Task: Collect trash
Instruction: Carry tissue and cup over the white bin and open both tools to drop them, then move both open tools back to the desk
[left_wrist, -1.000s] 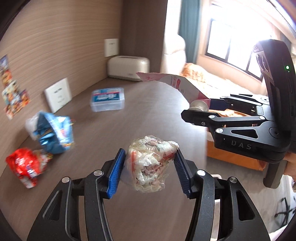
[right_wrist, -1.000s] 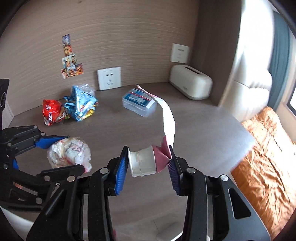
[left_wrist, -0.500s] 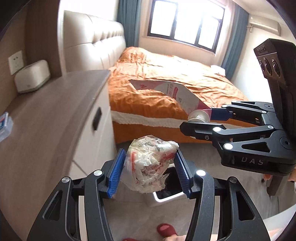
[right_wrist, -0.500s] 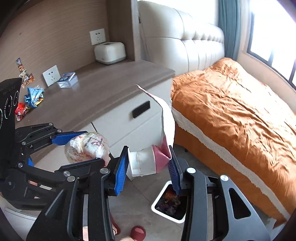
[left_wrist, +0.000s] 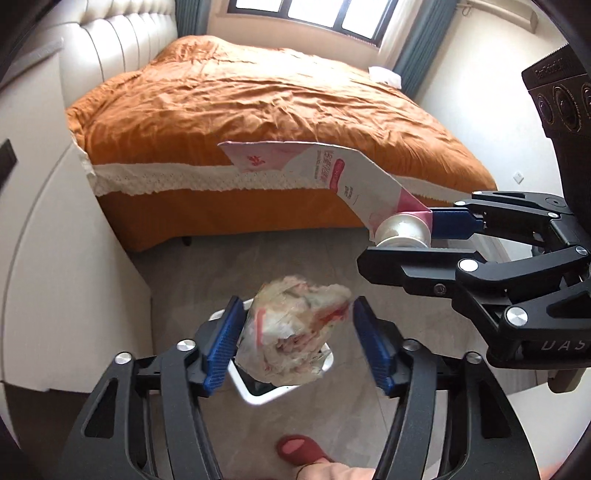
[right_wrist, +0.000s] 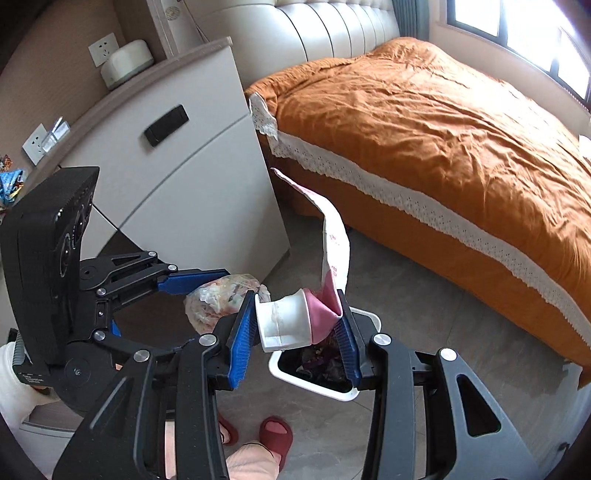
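Left wrist: hand-held gripper (left_wrist: 297, 338) newly wider.

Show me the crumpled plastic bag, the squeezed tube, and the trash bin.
crumpled plastic bag (left_wrist: 295, 332), left wrist view, middle of the wad
squeezed tube (right_wrist: 284, 325), right wrist view, white cap
trash bin (right_wrist: 314, 387), right wrist view, white front rim
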